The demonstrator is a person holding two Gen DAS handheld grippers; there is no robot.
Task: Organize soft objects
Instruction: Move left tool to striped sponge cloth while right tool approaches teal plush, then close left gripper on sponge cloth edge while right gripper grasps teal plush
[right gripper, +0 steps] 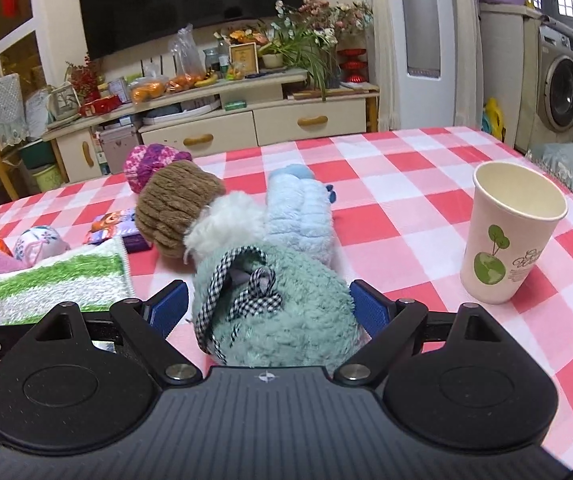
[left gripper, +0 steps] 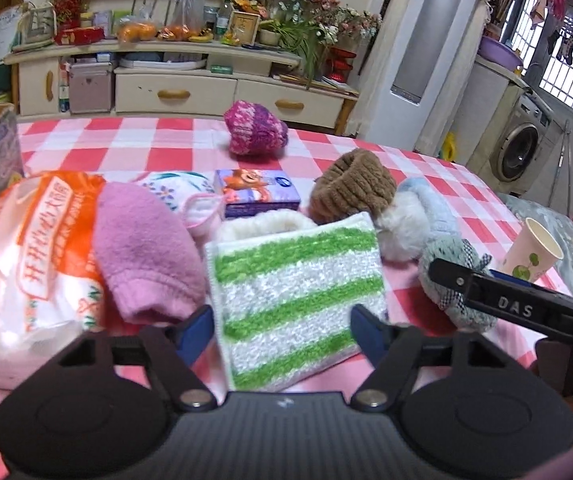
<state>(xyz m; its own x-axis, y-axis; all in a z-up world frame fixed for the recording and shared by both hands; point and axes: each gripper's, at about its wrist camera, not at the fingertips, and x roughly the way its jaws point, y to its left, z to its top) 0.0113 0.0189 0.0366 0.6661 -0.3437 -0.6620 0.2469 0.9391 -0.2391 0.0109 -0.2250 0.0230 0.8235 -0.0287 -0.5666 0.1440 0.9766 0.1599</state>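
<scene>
Step in hand: both grippers look set to close on soft things at once; I judge this the grasp stage, nothing lifted yet.
Table: pink-and-red checked cloth; the soft pile sits at its middle, a paper cup at about 3 o'clock of the pile in the right wrist view.
Striped cloth: green-and-white, flat, fluffy; it lies between the left gripper's blue pads, at 12 o'clock from the camera.
Left gripper: about half open, pads just beside the cloth's edges; I cannot tell if they press yet.
Teal plush pouch: fuzzy, with a checked ribbon bow; at 12 o'clock between the right gripper's pads.
Right gripper: wide, pads at the pouch's flanks; contact uncertain.
Doing it well: close slowly and squarely, pinch mid-body, since pile fabric compresses and slips; keep clear of the pink sock at 10 o'clock and the cup.
Neighbours: brown knit hat, light-blue plush touching behind the pouch.
</scene>
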